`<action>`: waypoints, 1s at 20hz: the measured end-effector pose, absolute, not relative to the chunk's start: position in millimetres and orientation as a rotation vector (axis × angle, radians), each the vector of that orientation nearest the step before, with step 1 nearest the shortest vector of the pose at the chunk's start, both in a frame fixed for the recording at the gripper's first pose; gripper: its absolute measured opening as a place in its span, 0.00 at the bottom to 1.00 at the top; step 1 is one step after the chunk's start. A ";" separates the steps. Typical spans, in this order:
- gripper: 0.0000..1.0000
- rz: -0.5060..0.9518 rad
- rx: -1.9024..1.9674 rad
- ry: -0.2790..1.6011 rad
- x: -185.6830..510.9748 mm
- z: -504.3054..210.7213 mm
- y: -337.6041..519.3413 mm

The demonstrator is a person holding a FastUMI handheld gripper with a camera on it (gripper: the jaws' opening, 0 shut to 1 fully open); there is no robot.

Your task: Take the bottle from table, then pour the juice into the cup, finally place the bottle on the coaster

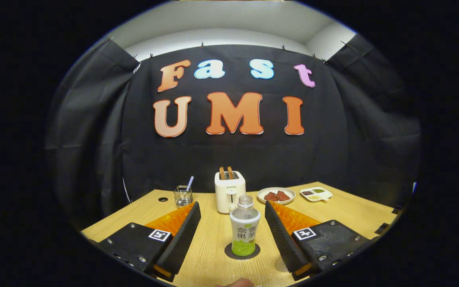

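Observation:
A small clear bottle [244, 227] with a white and green label and a little green juice at its bottom stands upright on a dark round coaster [229, 252] on the wooden table [353, 211]. My gripper [232, 206] is open, with one finger on each side of the bottle and a clear gap to it on both sides. Nothing is held. The bottle's cap reaches about as far as the fingertips. A faint clear rounded shape, perhaps a cup [281, 264], shows by the base of the right finger.
Beyond the bottle stands a white toaster [230, 191] with two slices of toast. To its right lie a plate of dark meat [276, 195] and a small sauce tray [316, 194]. A wire holder [183, 196] stands to the left. A person's fingertip [235, 283] shows at the table's near edge.

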State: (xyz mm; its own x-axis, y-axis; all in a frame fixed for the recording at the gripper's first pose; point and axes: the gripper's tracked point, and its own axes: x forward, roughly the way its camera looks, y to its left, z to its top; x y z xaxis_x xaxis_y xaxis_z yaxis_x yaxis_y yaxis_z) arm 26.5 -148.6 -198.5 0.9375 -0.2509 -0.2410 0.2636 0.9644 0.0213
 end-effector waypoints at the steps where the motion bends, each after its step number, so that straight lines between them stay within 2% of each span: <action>1: 0.96 -0.257 0.052 0.224 26.4 -182.7 -140.6; 12: 0.97 -0.169 0.076 0.099 28.9 -95.7 -32.1; 20: 0.97 -0.095 0.065 0.159 9.5 -70.7 7.4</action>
State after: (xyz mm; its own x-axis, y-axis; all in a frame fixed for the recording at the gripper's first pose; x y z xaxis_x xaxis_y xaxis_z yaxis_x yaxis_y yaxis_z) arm 9.5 7.4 -70.7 0.9829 -0.0890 -0.1613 0.0993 0.9934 0.0570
